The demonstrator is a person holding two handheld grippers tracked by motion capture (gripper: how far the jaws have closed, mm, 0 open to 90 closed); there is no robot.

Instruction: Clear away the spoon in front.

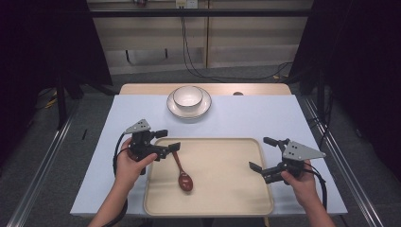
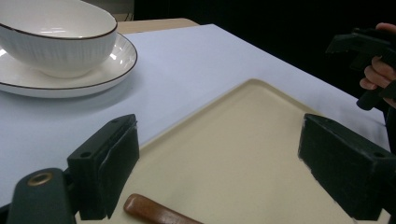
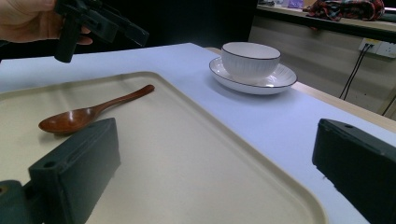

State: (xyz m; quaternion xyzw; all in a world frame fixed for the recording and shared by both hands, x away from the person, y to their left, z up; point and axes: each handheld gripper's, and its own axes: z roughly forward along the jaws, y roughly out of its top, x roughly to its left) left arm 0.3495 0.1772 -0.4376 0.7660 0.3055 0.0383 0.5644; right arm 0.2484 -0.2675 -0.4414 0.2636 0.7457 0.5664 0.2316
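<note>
The left tongs (image 1: 166, 140) stand wide open at the upper left corner of the beige tray (image 1: 227, 189), with nothing between the jaws; the handle end of the wooden spoon (image 1: 182, 172) lies just below them, on the tray floor, and the pads do not press on it; in the left gripper view the tip of this handle (image 2: 154, 212) shows near the left jaw, apart from it. The spoon lies flat in the left part of the tray, its dark brown bowl toward the person and its handle pointing to the far left corner; in the right gripper view the spoon (image 3: 88, 113) rests with the hollow side up. The right tongs (image 1: 263, 154) are wide open as well and hold nothing; they are at the right edge of the tray, well apart from the spoon, with the jaws turned toward the middle of the tray. The left hand (image 1: 130, 163) and the right hand (image 1: 298, 182) each grasp the body of their tool. Behind the tray, at the far side of the light blue counter (image 1: 265, 116), a white bowl (image 1: 187, 96) with a dark rim stands upright on a white plate (image 1: 204, 108); both are well apart from the tray.
</note>
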